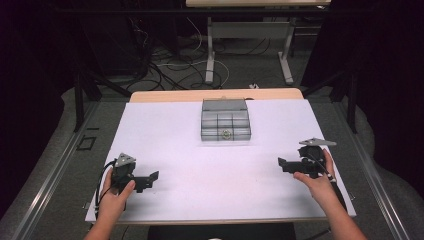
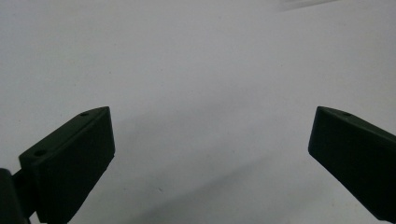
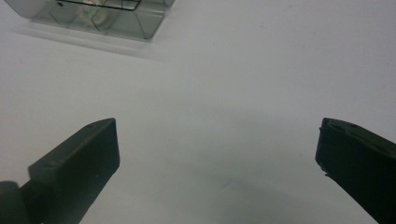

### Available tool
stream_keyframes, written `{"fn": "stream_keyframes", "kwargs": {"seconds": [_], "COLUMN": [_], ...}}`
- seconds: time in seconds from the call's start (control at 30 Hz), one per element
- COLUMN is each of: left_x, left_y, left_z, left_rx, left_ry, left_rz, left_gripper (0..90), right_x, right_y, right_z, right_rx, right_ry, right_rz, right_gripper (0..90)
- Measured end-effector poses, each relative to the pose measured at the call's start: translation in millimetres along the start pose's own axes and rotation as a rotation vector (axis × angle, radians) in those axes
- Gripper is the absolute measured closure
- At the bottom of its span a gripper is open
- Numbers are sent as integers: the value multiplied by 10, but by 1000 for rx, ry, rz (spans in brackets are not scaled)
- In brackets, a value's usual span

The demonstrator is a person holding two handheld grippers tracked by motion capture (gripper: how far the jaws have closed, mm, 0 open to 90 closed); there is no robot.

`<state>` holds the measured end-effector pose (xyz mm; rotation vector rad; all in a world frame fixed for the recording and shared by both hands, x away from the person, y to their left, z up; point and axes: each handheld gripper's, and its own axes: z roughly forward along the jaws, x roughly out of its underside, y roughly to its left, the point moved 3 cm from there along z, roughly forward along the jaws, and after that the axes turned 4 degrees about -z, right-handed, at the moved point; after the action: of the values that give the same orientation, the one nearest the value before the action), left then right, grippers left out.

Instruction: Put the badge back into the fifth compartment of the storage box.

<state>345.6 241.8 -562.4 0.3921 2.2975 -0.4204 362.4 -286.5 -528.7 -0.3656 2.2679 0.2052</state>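
1. High view: a clear box [image 1: 225,120], divided into small compartments, stands at the far middle of the table [image 1: 165,130], with its lid raised at the back. A small round item [image 1: 226,134] lies in a front compartment; what it is cannot be told.
2. Handling, by judgement: thin hard plastic, so light, stiff and slick. It would likely slide on the smooth sheet if pushed, and the walls could crack under a hard squeeze. Best hold: a side wall or the front rim, pinched across its thickness. The lid is probably hinged and would swing.
3. Left tongs [image 1: 150,179]: released, nothing between the jaws. They sit low at the near left of the table, pointing right, well apart from the box.
4. Right tongs [image 1: 283,164]: released and spread wide, holding nothing. They sit at the near right, pointing left toward the middle.
5. Right gripper view: the box [image 3: 100,16] lies at the upper left, ahead of the jaws and untouched.
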Motion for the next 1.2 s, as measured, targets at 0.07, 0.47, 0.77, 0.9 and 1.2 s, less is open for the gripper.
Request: {"fn": "stream_keyframes", "kwargs": {"seconds": [0.07,0.47,0.77,0.9,1.2], "left_x": [1,4,4,3,6], "left_y": [1,9,16,10,23], "left_z": [0,2,-4,-5,-1], "left_rx": [-1,-5,-4,-5,-8], "left_ry": [0,0,-2,-4,2], "left_rz": [0,-6,-2,-4,-3], "left_gripper": [6,6,6,6,6], "right_x": [49,244,340,384,448], "right_y": [-58,-338,-467,-499,-573], "right_z": [5,41,73,99,137], "right_rx": [12,64,98,109,137], "right_ry": [6,-14,-20,-21,-25], "right_rz": [15,85,116,129,129], "right_gripper": [0,0,0,0,0]}}
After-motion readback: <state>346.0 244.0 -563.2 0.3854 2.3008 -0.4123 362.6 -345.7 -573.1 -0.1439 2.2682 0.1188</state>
